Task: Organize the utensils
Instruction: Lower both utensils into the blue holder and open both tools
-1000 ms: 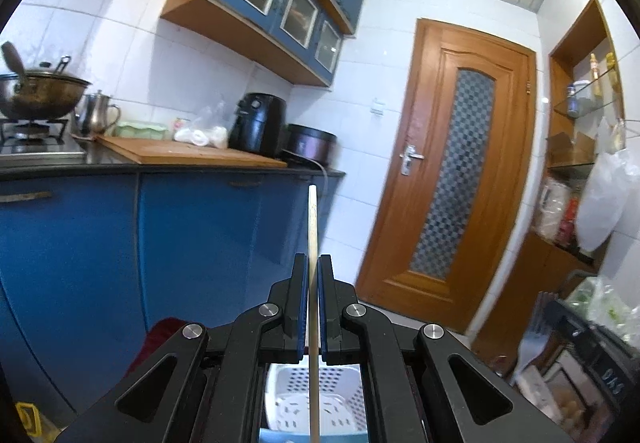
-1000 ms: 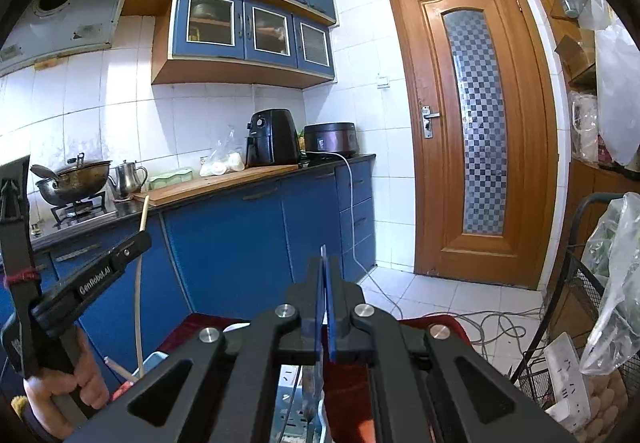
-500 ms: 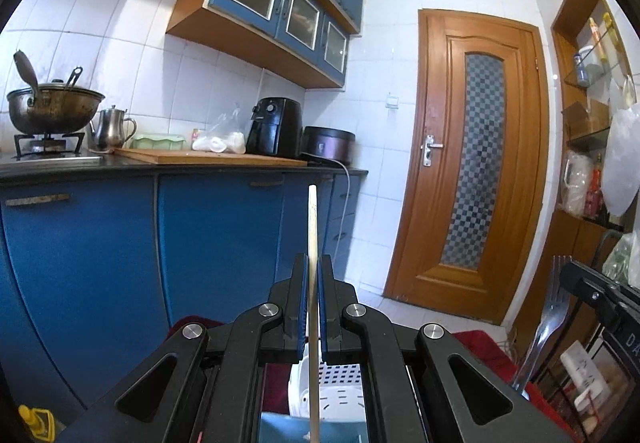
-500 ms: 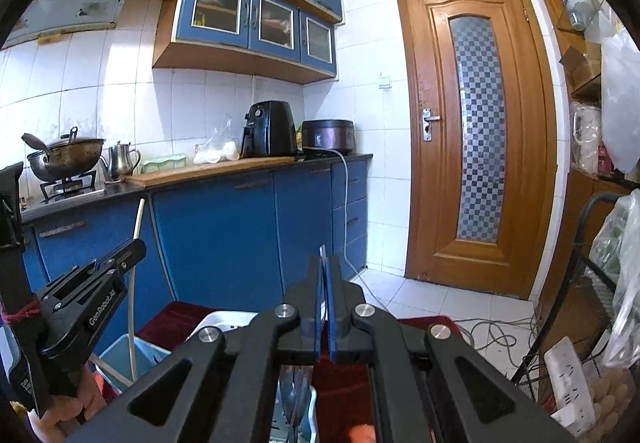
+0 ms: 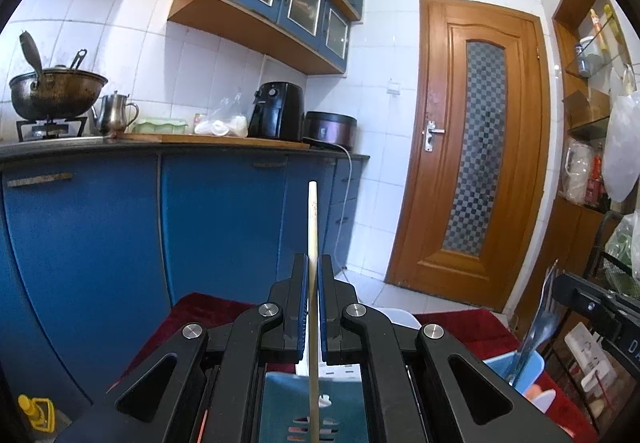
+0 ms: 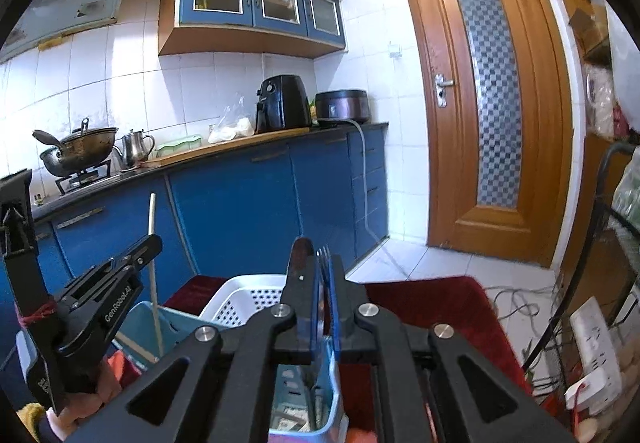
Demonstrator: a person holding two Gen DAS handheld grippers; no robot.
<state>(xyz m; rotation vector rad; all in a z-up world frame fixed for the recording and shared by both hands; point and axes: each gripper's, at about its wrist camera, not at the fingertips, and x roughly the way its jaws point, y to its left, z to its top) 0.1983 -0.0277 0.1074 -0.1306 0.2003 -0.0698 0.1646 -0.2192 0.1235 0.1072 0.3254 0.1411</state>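
Both tongs have sunk toward the blue bins, the left gripper [image 5: 313, 275] clamped on a chopstick [image 5: 312, 227], the right gripper [image 6: 323, 275] loosening around a fork [image 6: 323, 257], likely about to drop them in.

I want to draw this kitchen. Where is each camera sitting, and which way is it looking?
Left wrist: on the left gripper, which pinches a chopstick, facing the blue cabinets and door.
Right wrist: on the right gripper, which holds a fork, facing the same way; the other gripper shows at its left.
Both see the door, cabinets and white basket.

The left claw [image 5: 313, 307] pinches an upright chopstick [image 5: 312, 227] above a teal basket [image 5: 280, 399].
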